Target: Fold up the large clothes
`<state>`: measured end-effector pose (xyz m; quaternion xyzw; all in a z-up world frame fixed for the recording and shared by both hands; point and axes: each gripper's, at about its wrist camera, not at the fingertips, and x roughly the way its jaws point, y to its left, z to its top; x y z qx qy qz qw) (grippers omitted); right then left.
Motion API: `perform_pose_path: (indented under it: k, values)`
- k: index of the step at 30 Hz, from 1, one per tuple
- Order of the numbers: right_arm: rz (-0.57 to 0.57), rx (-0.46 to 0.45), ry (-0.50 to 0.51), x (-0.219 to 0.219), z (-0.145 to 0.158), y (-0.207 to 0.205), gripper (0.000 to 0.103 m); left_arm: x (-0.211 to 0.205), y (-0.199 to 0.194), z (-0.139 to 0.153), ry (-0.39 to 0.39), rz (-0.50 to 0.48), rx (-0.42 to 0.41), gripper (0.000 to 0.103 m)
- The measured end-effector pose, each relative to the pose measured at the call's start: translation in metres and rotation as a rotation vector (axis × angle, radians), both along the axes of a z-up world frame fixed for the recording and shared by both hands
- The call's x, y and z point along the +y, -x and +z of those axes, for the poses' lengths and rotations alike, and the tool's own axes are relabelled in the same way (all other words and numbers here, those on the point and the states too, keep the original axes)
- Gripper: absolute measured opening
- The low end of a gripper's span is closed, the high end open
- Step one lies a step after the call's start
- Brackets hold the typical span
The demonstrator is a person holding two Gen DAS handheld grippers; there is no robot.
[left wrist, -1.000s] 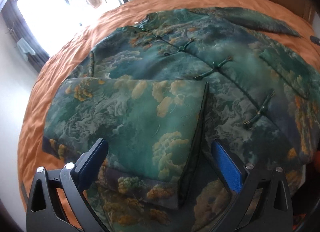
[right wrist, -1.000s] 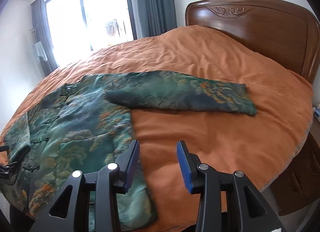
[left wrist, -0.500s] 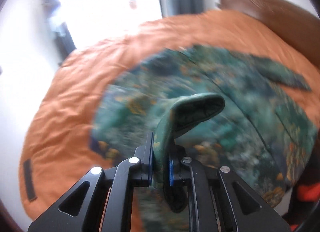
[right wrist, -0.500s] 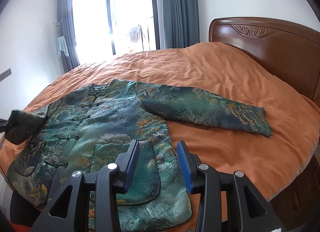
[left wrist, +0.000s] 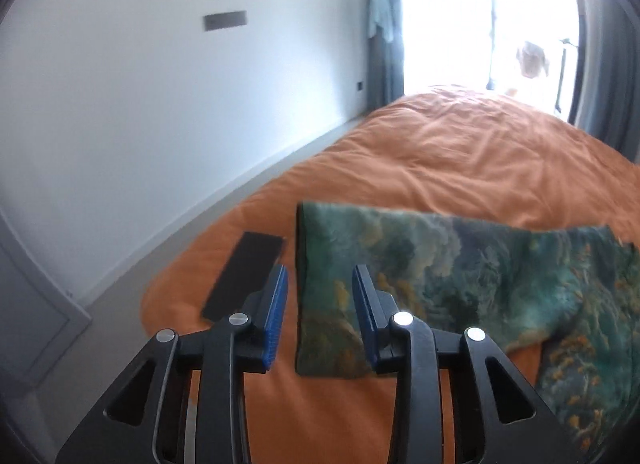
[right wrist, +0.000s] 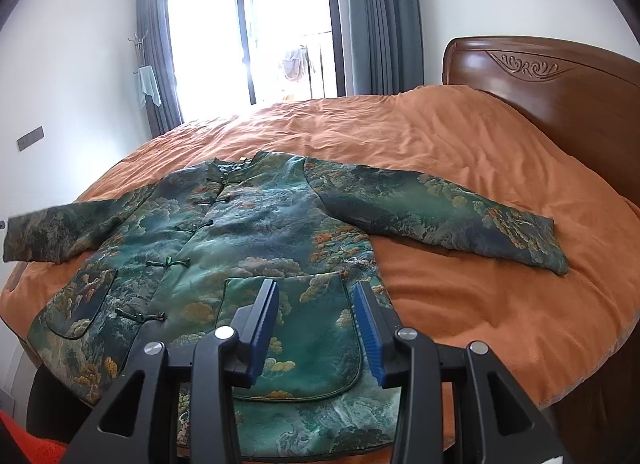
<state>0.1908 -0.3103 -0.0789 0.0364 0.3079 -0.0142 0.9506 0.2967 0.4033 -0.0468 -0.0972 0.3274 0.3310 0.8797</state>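
Between the blue pads of the left gripper (left wrist: 320, 312) nothing is held: its jaws stand parted and it hovers over the cuff end of the jacket's left sleeve (left wrist: 400, 264), which lies stretched flat on the orange bedspread (left wrist: 460, 152). Just beside that cuff sits a dark flat rectangular object (left wrist: 244, 272); what it is cannot be told. The right gripper (right wrist: 316, 324) is likewise parted and empty, poised above the jacket (right wrist: 248, 240) near its hem, over a patch pocket (right wrist: 304, 336).

The garment lies face up and buttoned, both sleeves spread outward, the right sleeve (right wrist: 440, 216) reaching toward the wooden headboard (right wrist: 560, 104). Folding looks barely begun. A sound next step would be to pinch each cuff near its edge, taking both layers of the thick cloth, then carry the sleeve across the chest so it lies flat and straight. Padded fabric tends to spring back, so a low, smooth placement would help. The left gripper should steer clear of the dark object.
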Motion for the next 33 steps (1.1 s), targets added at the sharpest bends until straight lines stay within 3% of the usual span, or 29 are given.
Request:
perform_pose_path:
  k: [3, 6, 8, 10, 13, 17, 19, 23, 28, 31, 33]
  values:
    - [-0.033, 0.006, -0.013, -0.010, -0.002, -0.001, 0.046, 0.004, 0.019, -0.009, 0.056, 0.043, -0.012, 0.034]
    - [-0.061, 0.027, -0.020, -0.025, -0.007, -0.005, 0.047, -0.020, 0.016, -0.019, 0.059, -0.014, 0.013, 0.034]
    - [-0.064, 0.056, -0.032, -0.037, -0.014, -0.011, 0.048, -0.042, 0.012, -0.026, 0.089, -0.106, 0.025, 0.041]
    - [-0.074, 0.098, -0.057, -0.053, -0.020, -0.015, 0.048, -0.076, 0.014, -0.035, 0.124, -0.228, 0.043, 0.062]
    - [-0.081, 0.150, -0.101, -0.073, -0.033, -0.016, 0.053, -0.138, 0.015, -0.052, 0.128, -0.423, 0.088, 0.077]
    - [-0.024, 0.255, -0.205, -0.091, -0.058, -0.017, 0.058, -0.212, 0.019, -0.085, 0.191, -0.681, 0.179, 0.080]
    - [0.009, 0.299, -0.250, -0.095, -0.071, -0.017, 0.058, -0.242, 0.021, -0.104, 0.158, -0.761, 0.234, 0.083]
    - [0.087, 0.371, -0.262, -0.089, -0.089, -0.018, 0.058, -0.267, 0.018, -0.130, 0.121, -0.804, 0.311, 0.087]
    - [0.149, 0.397, -0.242, -0.076, -0.096, -0.017, 0.057, -0.274, 0.013, -0.134, 0.123, -0.831, 0.319, 0.089]
    - [0.169, 0.409, -0.216, -0.071, -0.096, -0.018, 0.049, -0.272, 0.013, -0.136, 0.127, -0.832, 0.320, 0.088]
    - [0.171, 0.414, -0.209, -0.070, -0.096, -0.019, 0.049, -0.272, 0.013, -0.137, 0.124, -0.825, 0.317, 0.088]
